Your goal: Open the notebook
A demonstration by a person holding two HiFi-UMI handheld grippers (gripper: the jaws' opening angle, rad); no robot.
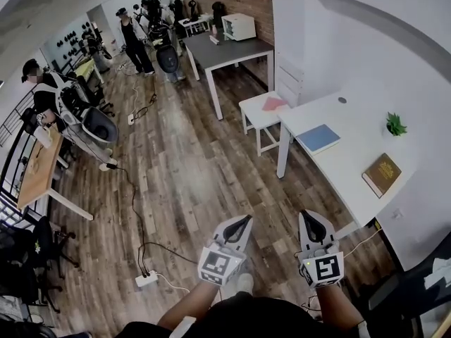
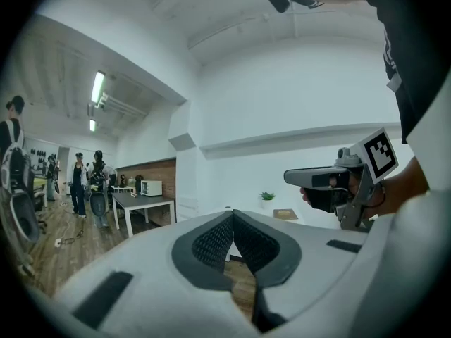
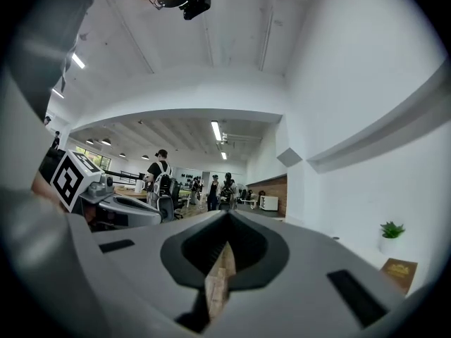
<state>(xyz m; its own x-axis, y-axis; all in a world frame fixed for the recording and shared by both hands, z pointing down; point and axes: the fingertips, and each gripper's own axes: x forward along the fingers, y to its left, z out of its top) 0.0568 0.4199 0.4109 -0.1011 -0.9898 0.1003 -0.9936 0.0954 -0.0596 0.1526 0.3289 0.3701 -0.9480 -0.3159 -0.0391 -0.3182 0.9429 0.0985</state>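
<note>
A blue notebook [image 1: 319, 138] lies shut on the white table [image 1: 352, 153] at the right, and a brown book [image 1: 381, 174] lies shut nearer the wall. The brown book also shows in the left gripper view [image 2: 285, 215] and the right gripper view [image 3: 399, 270]. Both grippers hang over the wooden floor, well short of the table. My left gripper [image 1: 240, 221] is shut and holds nothing, its tips meeting in its own view [image 2: 232, 213]. My right gripper [image 1: 310, 217] is beside it, its tips also closed together on nothing [image 3: 227, 214].
A small green plant [image 1: 395, 124] stands on the table by the wall. A white stool [image 1: 261, 115] sits at the table's far end, and a grey desk [image 1: 225, 51] stands beyond it. A power strip [image 1: 146, 280] and cables lie on the floor at the left. People stand at the far left.
</note>
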